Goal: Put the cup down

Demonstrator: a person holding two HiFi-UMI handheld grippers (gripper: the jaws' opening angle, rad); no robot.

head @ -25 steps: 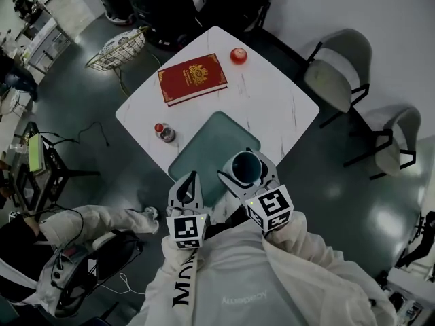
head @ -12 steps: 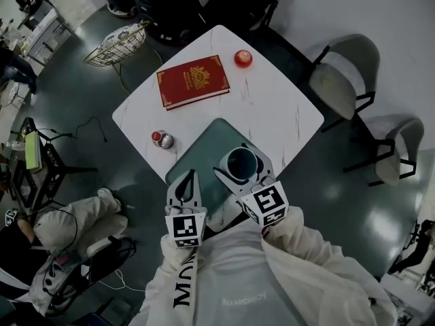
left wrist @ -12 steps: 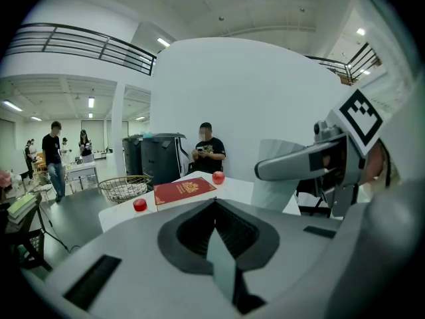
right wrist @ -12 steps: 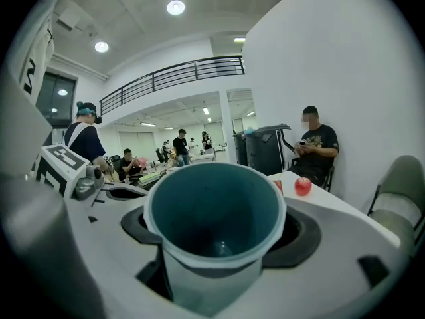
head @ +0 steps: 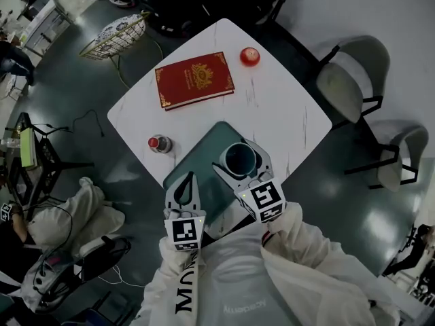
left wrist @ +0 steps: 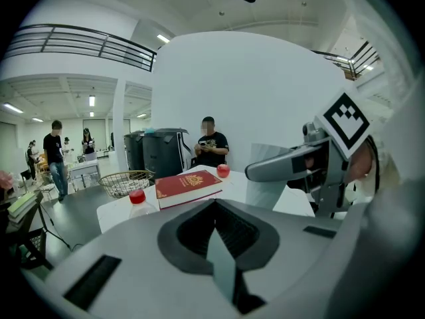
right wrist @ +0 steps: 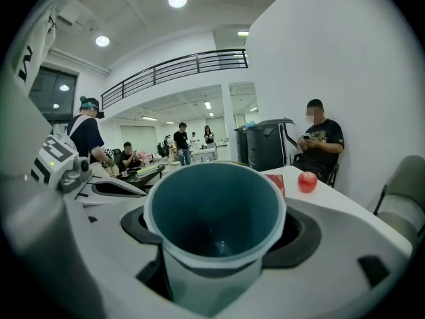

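Observation:
A pale cup with a dark teal inside (head: 240, 157) stands upright between the jaws of my right gripper (head: 239, 160), which is shut on it over the teal mat (head: 204, 156). In the right gripper view the cup (right wrist: 215, 224) fills the middle, open mouth up, with nothing inside. My left gripper (head: 185, 185) hovers at the mat's near left edge, its jaws pressed together with nothing between them. The left gripper view shows the closed jaws from behind and the right gripper (left wrist: 302, 168) to the right. Whether the cup's base touches the mat is hidden.
The white square table (head: 285, 107) carries a red book (head: 194, 80), a red apple (head: 249, 56) at the far corner and a red-capped bottle (head: 158, 143) at the left edge. Two grey chairs (head: 350, 80) stand to the right, a wire basket (head: 115, 36) on the floor. A person sits beyond the table.
Both grippers and the held cup have kept their pose; the view has shifted, so the table sits a little lower and further right in the picture.

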